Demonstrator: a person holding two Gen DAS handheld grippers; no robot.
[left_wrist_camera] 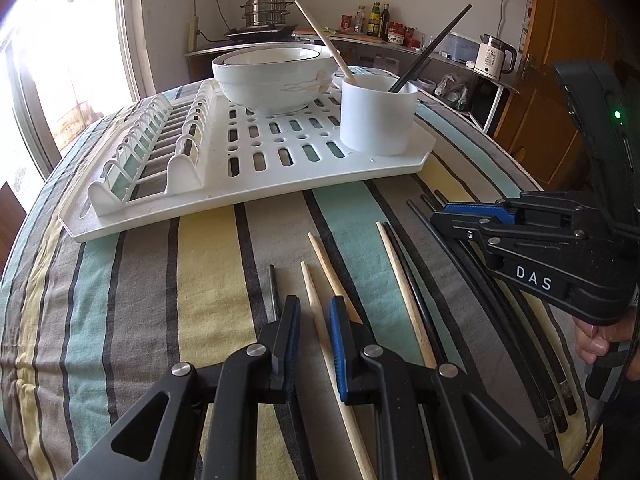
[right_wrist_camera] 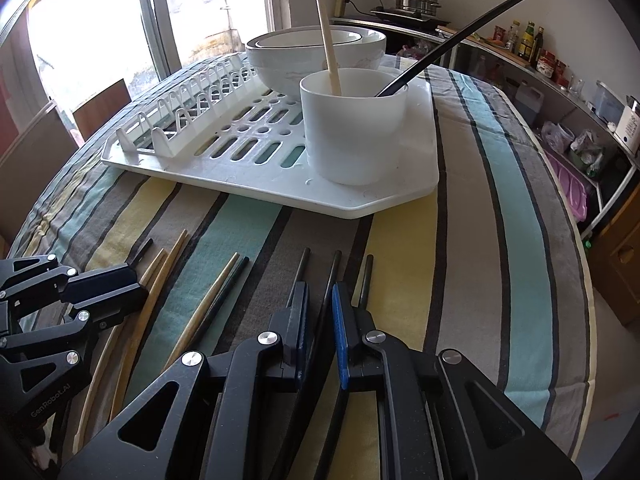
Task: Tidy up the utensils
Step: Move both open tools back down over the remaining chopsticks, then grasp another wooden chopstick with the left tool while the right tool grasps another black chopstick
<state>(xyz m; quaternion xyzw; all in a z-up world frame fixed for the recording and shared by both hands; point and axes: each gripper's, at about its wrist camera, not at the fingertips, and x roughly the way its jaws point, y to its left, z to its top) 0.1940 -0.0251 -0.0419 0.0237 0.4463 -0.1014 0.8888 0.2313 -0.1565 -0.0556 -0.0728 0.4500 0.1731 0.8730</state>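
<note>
Two chopsticks, one wooden [right_wrist_camera: 328, 38] and one black [right_wrist_camera: 460, 38], are seen in the cup [right_wrist_camera: 352, 132]. Left tongs [left_wrist_camera: 315, 334] are parted around a wooden chopstick [left_wrist_camera: 310, 292]; right tongs [right_wrist_camera: 320, 320] around a black chopstick [right_wrist_camera: 331, 276].

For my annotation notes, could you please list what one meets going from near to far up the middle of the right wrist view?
Right claw → black chopstick between its fingers → striped tablecloth → white drying rack → white cup → white bowls.
</note>
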